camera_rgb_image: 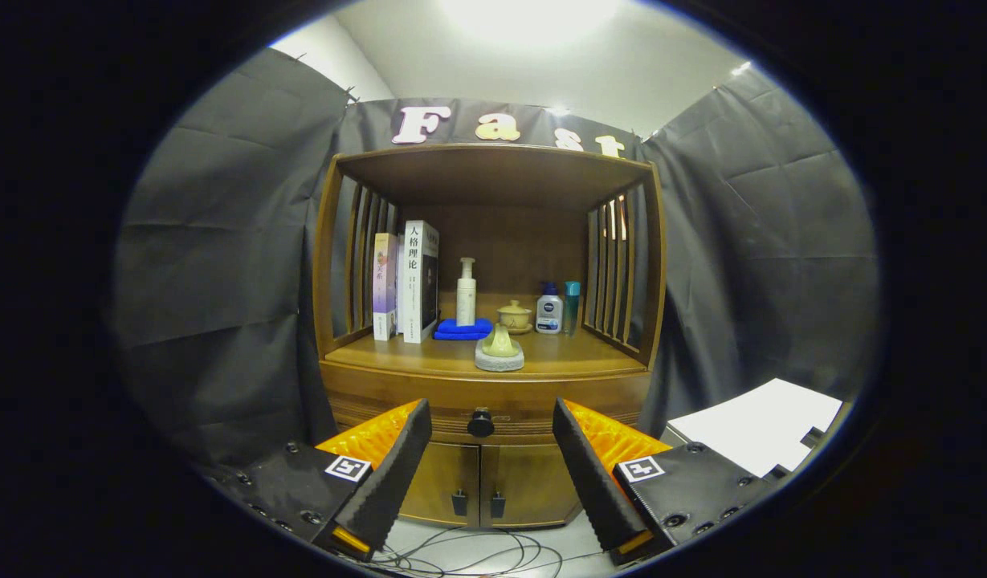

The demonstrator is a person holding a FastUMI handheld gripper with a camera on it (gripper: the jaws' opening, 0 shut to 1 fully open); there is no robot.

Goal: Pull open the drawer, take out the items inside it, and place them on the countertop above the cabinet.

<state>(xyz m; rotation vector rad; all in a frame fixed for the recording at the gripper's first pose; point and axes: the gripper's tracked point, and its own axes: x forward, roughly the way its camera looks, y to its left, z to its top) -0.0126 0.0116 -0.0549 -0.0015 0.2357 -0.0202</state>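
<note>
Drawer (485, 401) sat closed in the wooden cabinet (493, 474), just under the countertop (573, 357), its black knob (481, 422) centred beyond the fingers. Gripper (491, 470) hung short of the cabinet, fingers (389, 474) wide apart, nothing between them, knob framed in the gap. On the countertop: books (409, 282) upright at one side, pump bottle (466, 292) on a blue cloth (462, 328), small lidded pot (514, 315), two bottles (559, 308), a yellowish piece on a stone coaster (499, 359) near the front. Cables (477, 554) on the floor below the doors.
</note>
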